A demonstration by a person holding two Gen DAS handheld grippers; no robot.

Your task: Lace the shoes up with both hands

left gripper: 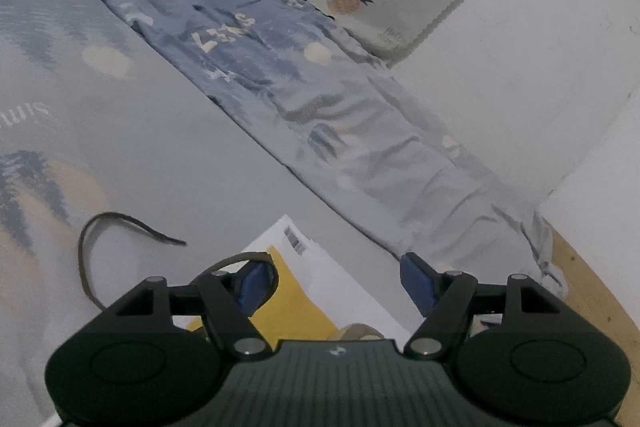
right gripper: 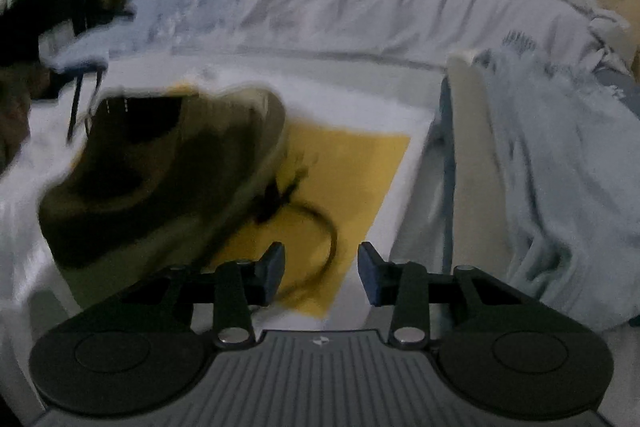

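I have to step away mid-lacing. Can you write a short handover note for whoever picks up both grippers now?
Left gripper: open, nothing held; a loose lace curls on the bedsheet to its left.
Right gripper: open, nothing gripped; a lace loop lies just ahead on the yellow sheet.
Shoe: on the paper, blurred.
Done: cannot tell.
Left: grab both lace ends, thread, tie.

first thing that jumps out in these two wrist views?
In the right wrist view, the dark olive shoe fills the left half, blurred, lying on a white and yellow sheet, with a dark lace looping toward the open right tongs. In the left view, a lace curls across the pale blue bedding ahead of the open left tongs.
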